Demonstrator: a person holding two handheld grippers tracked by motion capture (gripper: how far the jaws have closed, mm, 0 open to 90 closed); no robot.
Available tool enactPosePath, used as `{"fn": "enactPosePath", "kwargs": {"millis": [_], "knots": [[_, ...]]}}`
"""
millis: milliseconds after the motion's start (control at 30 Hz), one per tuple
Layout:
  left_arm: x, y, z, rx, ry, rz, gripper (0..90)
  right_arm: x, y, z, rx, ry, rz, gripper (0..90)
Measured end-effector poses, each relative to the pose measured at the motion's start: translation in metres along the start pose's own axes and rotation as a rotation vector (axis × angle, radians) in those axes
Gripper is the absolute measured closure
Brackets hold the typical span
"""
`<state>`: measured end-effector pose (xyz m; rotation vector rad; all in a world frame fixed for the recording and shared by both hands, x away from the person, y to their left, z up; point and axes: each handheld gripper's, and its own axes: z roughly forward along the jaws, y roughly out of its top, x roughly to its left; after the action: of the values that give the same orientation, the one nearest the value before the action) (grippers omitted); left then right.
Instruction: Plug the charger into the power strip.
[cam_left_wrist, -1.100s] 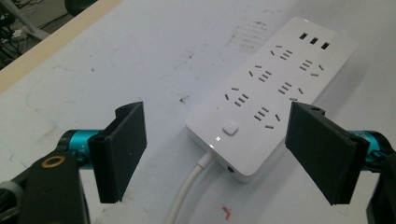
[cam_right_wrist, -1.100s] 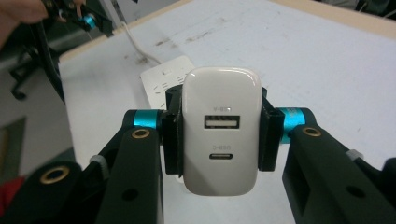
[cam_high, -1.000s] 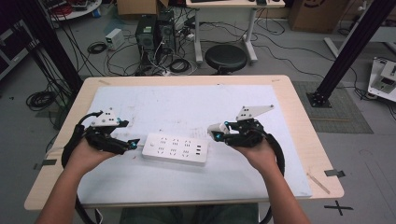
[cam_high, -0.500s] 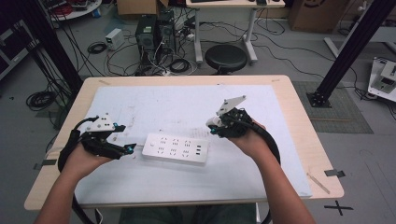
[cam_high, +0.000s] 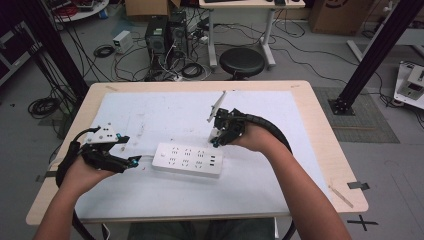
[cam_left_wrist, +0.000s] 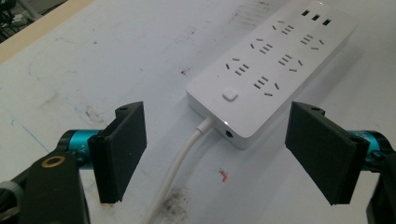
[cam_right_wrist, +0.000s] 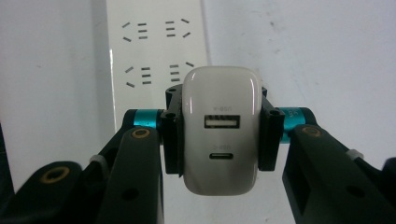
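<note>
A white power strip (cam_high: 188, 159) lies flat on the white mat, its cable leaving its left end (cam_left_wrist: 180, 156). My left gripper (cam_high: 131, 161) rests low at that left end, open, its black jaws standing wide on either side of the strip's switch end (cam_left_wrist: 229, 95). My right gripper (cam_high: 215, 138) points steeply down over the strip's far right part and is shut on a white USB charger (cam_right_wrist: 220, 127), whose two ports face the camera. The strip's sockets (cam_right_wrist: 154, 51) lie just beyond the charger.
The white mat (cam_high: 150, 107) covers most of the wooden table (cam_high: 320, 130). A small red mark (cam_left_wrist: 223, 175) and dirt smudges sit on the mat near the cable. Behind the table are a black stool (cam_high: 242, 61), computer boxes and floor cables.
My right gripper has swung left and tipped down over the strip's right part with the charger. My left gripper has slid slightly left and nearer along the table edge.
</note>
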<state>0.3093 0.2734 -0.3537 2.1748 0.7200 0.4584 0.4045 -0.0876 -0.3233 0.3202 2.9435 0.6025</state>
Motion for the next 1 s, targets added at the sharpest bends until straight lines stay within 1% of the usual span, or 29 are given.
{"fn": "enactPosePath", "kwargs": {"millis": [67,100,133,200,333,400,433,467,533,567,600,633,700,800,867,900,1000], "knots": [[0.0,-0.002,-0.002,0.002,0.0,-0.002,20.7,0.0,0.007,0.007,0.019,0.036,-0.014,63.3],[0.0,-0.004,-0.002,0.002,0.002,-0.006,20.7,0.0,0.011,0.011,0.039,0.058,-0.01,63.4],[0.0,-0.005,-0.002,0.007,0.003,-0.004,20.7,0.0,0.014,0.015,0.053,0.061,-0.026,63.3],[0.001,-0.007,-0.004,0.011,0.006,-0.007,20.7,0.001,0.019,0.023,0.074,0.086,-0.035,63.3],[0.002,-0.012,-0.006,0.001,0.018,-0.02,20.7,0.001,0.027,0.032,0.102,0.119,-0.056,63.4],[0.002,-0.014,-0.007,-0.002,0.016,-0.019,20.7,0.002,0.03,0.036,0.128,0.147,-0.067,63.3],[0.001,-0.015,-0.007,-0.008,0.013,-0.027,20.7,0.003,0.032,0.037,0.138,0.142,-0.075,63.3],[0.001,-0.016,-0.007,-0.002,0.011,-0.019,20.7,0.003,0.033,0.039,0.141,0.15,-0.074,63.3],[0.001,-0.017,-0.005,-0.001,0.007,-0.017,20.7,0.003,0.035,0.042,0.142,0.155,-0.082,63.4],[0.001,-0.017,-0.005,-0.001,0.007,-0.017,20.7,0.003,0.035,0.042,0.142,0.155,-0.082,63.4],[0.002,-0.017,-0.005,-0.003,0.007,-0.023,20.7,0.002,0.036,0.043,0.154,0.157,-0.077,63.3],[0.003,-0.017,-0.005,0.001,0.009,-0.018,20.7,0.001,0.037,0.047,0.15,0.159,-0.074,63.3],[0.004,-0.017,-0.006,-0.003,0.015,-0.021,20.7,0.0,0.038,0.047,0.157,0.163,-0.07,63.3],[0.005,-0.017,-0.007,-0.003,0.017,-0.019,20.7,-0.001,0.039,0.048,0.151,0.162,-0.068,63.3],[0.005,-0.018,-0.007,-0.005,0.019,-0.029,20.7,-0.001,0.04,0.047,0.153,0.165,-0.066,63.4],[0.006,-0.019,-0.008,-0.002,0.021,-0.023,20.7,-0.001,0.04,0.048,0.153,0.162,-0.062,63.3],[0.006,-0.02,-0.008,-0.002,0.02,-0.026,20.7,0.0,0.041,0.048,0.156,0.164,-0.058,63.4]]}}
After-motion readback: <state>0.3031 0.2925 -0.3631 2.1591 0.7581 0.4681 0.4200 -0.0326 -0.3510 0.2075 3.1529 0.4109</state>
